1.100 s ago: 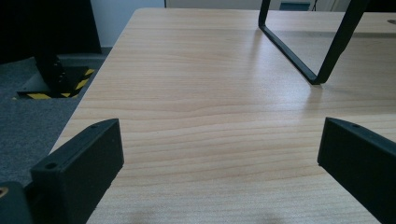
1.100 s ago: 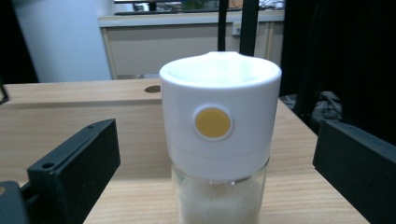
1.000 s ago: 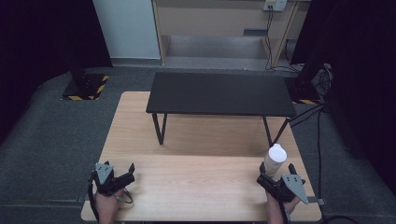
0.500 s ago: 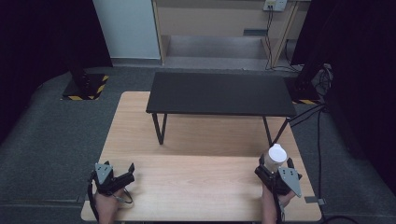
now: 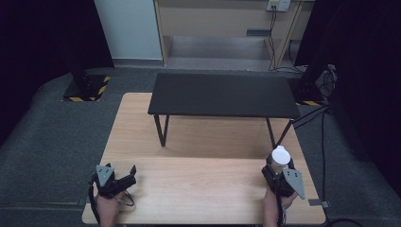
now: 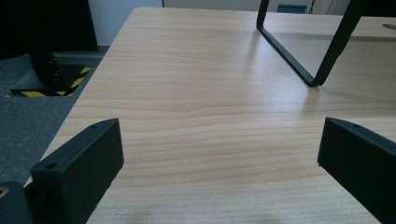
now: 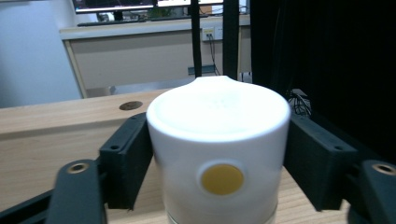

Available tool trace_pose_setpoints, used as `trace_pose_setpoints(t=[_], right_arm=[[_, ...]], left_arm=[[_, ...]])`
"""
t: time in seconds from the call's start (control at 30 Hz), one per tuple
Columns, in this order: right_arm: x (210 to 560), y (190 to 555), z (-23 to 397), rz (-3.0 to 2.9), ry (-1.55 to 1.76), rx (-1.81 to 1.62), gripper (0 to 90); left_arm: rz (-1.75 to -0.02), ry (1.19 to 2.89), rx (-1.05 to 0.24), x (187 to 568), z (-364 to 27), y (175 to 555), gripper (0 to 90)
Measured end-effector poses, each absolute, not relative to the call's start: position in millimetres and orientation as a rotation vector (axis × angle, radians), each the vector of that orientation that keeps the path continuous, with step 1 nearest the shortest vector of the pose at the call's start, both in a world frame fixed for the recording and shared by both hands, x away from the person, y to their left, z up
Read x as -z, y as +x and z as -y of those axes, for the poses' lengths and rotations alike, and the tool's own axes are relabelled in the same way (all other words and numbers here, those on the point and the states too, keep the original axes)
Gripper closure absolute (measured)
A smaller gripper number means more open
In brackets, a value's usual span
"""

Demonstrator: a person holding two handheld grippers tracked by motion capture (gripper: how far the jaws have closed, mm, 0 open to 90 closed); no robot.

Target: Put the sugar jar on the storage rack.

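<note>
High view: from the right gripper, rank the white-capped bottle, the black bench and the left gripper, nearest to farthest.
From the right gripper, whose fingers have just been closing on the bottle:
1. White-capped bottle, between its fingers.
2. Black bench, beyond it, mid-table.
3. Left gripper, across the table at the near left corner.

Two hand-held grippers, matte black throughout. The left gripper [image 5: 124, 177] carries a grey three-cornered plate on top and a thin dark cable that loops beside the person's left hand [image 5: 109, 208]. The right gripper [image 5: 279, 168] bears the same kind of grey plate, angled at its outer side, above the right hand [image 5: 273, 208]. Each jaw is a thick, blocky black bar with squared edges and a small round screw hole near its tip; brass-coloured fittings sit in the black arms behind the right gripper's jaws. No sleeves cover the wrists.
</note>
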State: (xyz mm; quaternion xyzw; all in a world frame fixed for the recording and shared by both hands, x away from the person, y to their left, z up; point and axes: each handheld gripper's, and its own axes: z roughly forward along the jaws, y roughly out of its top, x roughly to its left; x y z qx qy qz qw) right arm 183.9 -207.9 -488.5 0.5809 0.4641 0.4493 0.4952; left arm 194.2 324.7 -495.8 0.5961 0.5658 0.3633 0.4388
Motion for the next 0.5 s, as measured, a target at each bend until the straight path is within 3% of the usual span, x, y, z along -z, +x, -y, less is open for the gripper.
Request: trace_pose_setpoints(t=[0.5], right_arm=[[483.0,180.2,217.6,-1.162,1.387,-1.084,30.5]], left_arm=[[-1.406,1.483,-0.902,495.8,-324.5,194.5,0.0]])
